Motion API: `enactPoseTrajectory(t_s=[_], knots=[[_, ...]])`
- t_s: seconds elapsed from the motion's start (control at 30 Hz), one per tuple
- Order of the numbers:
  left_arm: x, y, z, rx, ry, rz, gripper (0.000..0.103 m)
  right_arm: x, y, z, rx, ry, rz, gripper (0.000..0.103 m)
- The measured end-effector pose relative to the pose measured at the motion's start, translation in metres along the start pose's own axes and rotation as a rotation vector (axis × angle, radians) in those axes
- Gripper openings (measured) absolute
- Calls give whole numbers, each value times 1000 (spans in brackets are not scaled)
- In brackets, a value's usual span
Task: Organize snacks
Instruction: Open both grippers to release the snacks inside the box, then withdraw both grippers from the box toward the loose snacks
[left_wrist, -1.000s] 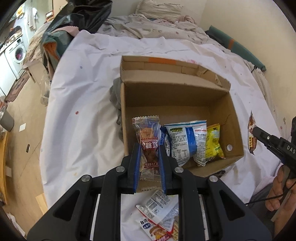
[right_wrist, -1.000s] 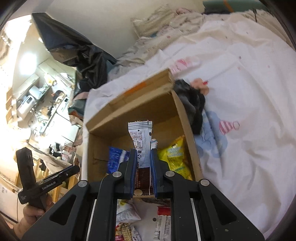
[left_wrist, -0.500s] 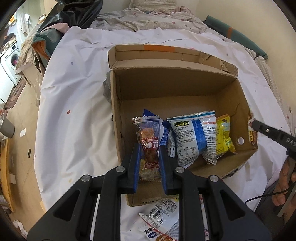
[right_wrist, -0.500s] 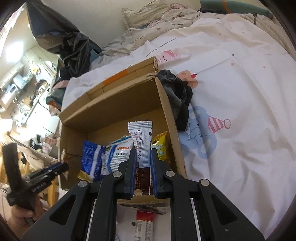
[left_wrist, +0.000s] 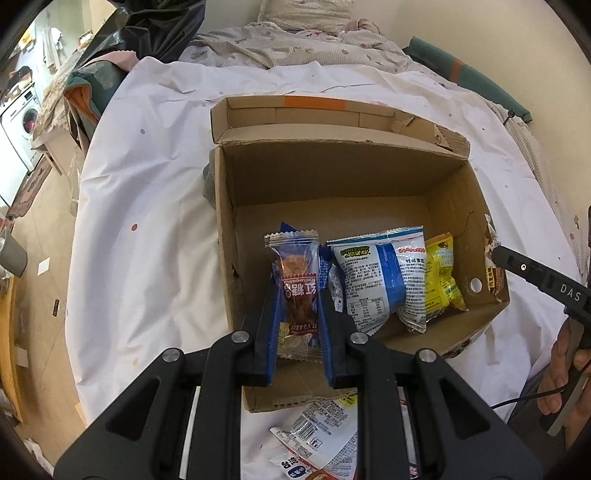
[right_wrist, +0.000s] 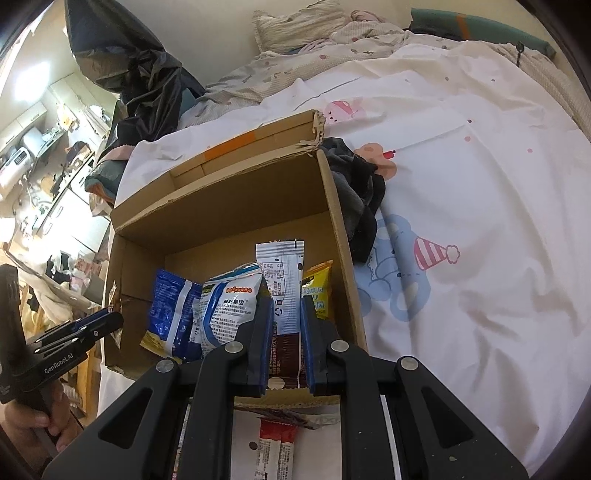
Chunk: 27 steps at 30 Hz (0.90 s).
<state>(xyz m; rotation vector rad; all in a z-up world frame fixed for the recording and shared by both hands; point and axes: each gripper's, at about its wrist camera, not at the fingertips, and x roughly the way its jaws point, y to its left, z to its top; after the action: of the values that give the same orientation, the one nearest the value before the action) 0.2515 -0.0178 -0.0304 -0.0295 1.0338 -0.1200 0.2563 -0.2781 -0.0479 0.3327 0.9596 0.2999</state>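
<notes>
got both tongs loaded right now. left tongs (left_wrist: 298, 325) are clamped on a clear packet with a red label (left_wrist: 297, 291), pinched low so the top stands up and i can see where it'll land. right tongs (right_wrist: 284, 332) are squeezed on a white and brown packet (right_wrist: 281, 291), same idea, upright. both hang over the near edge of the cardboard box (left_wrist: 454, 195) sitting on the bed (left_wrist: 147, 221), because that's where the snacks are going. the blue and white bag (left_wrist: 376, 273) and yellow bag (left_wrist: 441, 277) already lie along the near wall, so my guess is i'll drop these into the gaps beside them. a few loose packets (left_wrist: 317, 439) wait on the sheet in front of the box.
</notes>
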Motion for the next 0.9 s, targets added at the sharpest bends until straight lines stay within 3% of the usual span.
enactPoseTrajectory(t_s=[0.2,0.23,0.27,0.3,0.37,0.4,0.47,0.9], knots=[[-5,-1,1,3,-4,-35,19,-10,1,4,2,-61,-7,21],[-7,-2,1,-1,-10,-56,25,-9,1,4,-2,-61,-14,24],[-9,-2,1,-3,-18,-61,37,-9,2,4,-8,-60,-22,32],[-13,-2,1,-4,-37,-52,45,-9,2,4,-10,-61,-20,52],[-18,-2,1,-9,-61,-39,75,-13,3,3,-7,-90,-19,80],[-20,-2,1,-11,-73,-37,79,-15,3,3,-8,-107,-19,83],[-22,-2,1,-8,-85,-34,86,-19,5,3,-16,-120,-4,85],[-29,5,1,-44,-116,-25,86,-18,2,2,7,-113,2,86]])
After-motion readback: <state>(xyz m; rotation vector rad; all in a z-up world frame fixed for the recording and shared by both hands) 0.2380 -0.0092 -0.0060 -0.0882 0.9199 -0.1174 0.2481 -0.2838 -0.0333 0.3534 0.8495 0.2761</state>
